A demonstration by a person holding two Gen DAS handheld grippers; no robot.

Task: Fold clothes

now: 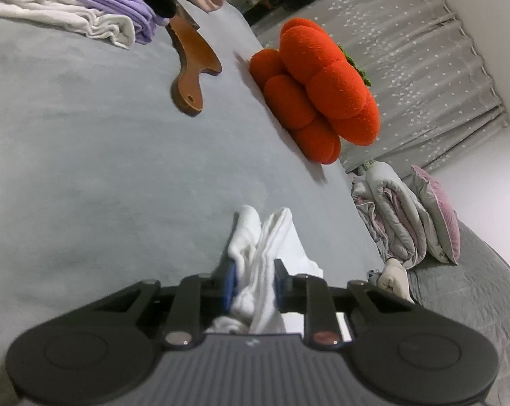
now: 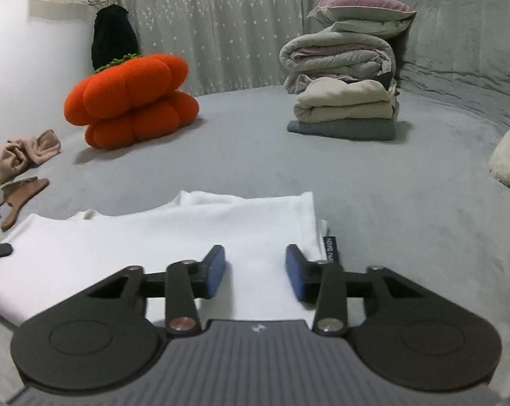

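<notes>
Left gripper (image 1: 253, 287): blue pads clamped on a bunched fold of the white garment (image 1: 261, 243), which trails forward over the grey bed cover (image 1: 85, 176).
Right gripper (image 2: 255, 272): jaws apart, nothing between the pads, poised over the near right corner of the same white garment (image 2: 146, 237), lying flat and partly folded.
Containers: none seen.
Beyond: wooden board (image 1: 192, 67), orange pumpkin cushion (image 2: 129, 101), stack of folded clothes (image 2: 346, 108), rolled quilt (image 2: 336, 54), starred curtain (image 2: 221, 17).
</notes>
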